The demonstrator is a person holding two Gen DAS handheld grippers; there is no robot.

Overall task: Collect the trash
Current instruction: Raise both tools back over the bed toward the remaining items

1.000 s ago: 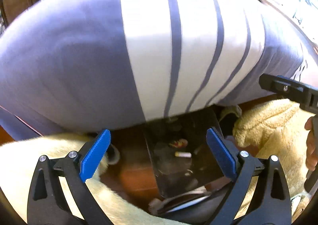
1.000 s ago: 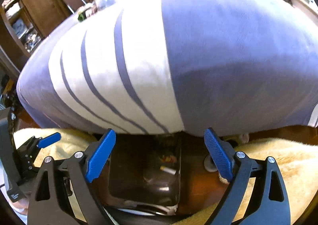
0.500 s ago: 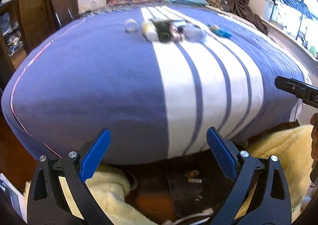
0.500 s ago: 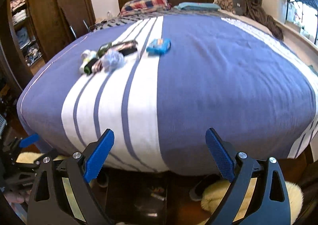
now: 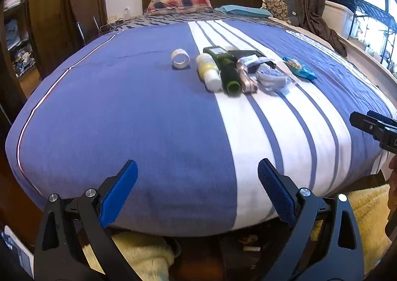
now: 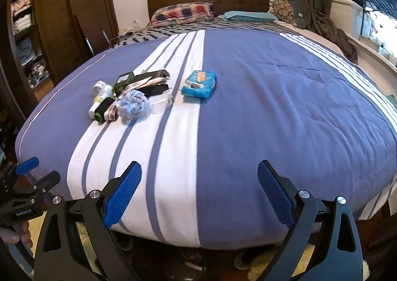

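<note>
A cluster of trash lies mid-bed on the blue and white striped cover (image 5: 153, 117): a tape roll (image 5: 180, 59), a white and yellow bottle (image 5: 209, 72), a dark green bottle (image 5: 227, 70), a crumpled blue bag (image 5: 272, 78) and a blue snack packet (image 5: 299, 68). The right wrist view shows the green bottle (image 6: 104, 107), crumpled bag (image 6: 134, 105), a clear cup (image 6: 160, 104) and the blue packet (image 6: 199, 83). My left gripper (image 5: 197, 191) and right gripper (image 6: 198, 191) are both open and empty, above the bed's near edge, far short of the trash.
A dark bin (image 5: 244, 253) with butts in it stands on the floor under the bed's foot, between cream fluffy rugs (image 5: 139, 253). Pillows (image 5: 180, 3) lie by the headboard. A wardrobe (image 6: 22, 33) is left, a window ledge (image 5: 347, 20) right.
Both grippers have risen from looking down at the bin under the bed's edge to looking across the bed top, so the trash cluster has come into view. Both stayed open.
</note>
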